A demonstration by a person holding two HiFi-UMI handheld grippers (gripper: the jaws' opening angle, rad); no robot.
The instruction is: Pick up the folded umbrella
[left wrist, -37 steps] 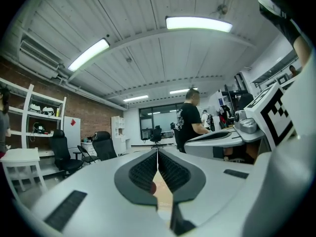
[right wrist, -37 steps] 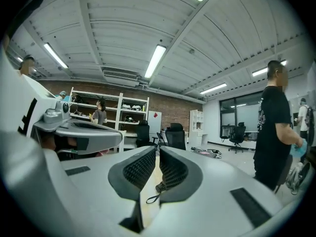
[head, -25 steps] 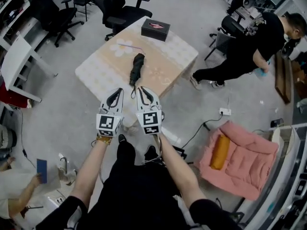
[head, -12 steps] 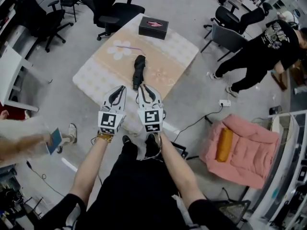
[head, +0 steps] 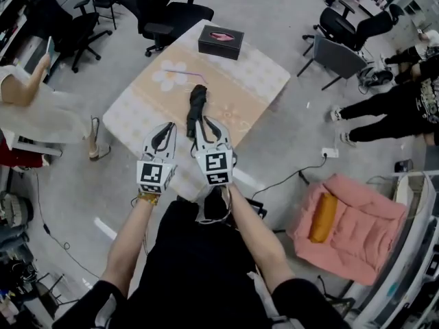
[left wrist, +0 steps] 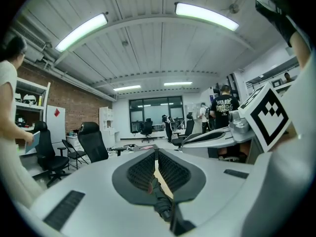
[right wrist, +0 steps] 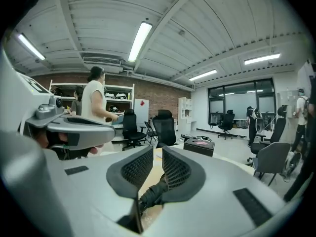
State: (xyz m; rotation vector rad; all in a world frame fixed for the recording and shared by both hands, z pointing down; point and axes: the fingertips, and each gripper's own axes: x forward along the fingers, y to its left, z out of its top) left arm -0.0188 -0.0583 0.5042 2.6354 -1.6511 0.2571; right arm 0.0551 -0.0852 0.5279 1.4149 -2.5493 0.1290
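**A:** What does the room look like?

**B:** It's an open office with a grey floor. A table (head: 254,81) under a pale flowered cloth stands in the middle, with black office chairs (head: 171,12) beyond it (a pink armchair (head: 357,228) sits off to the right).

**A:** And the umbrella?

**B:** The folded black umbrella (head: 197,105) lies on the near half of the table, lengthways toward the person. A black box (head: 221,41) sits at the far edge, well apart from it.

**A:** Where are the grippers?

**B:** They are side by side at the table's near edge. The umbrella's near end shows between them, just beside the tips of the right gripper (head: 206,122).

**A:** How are the left jaws?

**B:** The left gripper (head: 167,127) has its jaws together with nothing in them. The umbrella lies ahead of the tips.

**A:** And the right ones?

**B:** They stand a narrow gap apart and have just been opening. The umbrella shows through the gap, low and ahead of the pads, which don't press on it.
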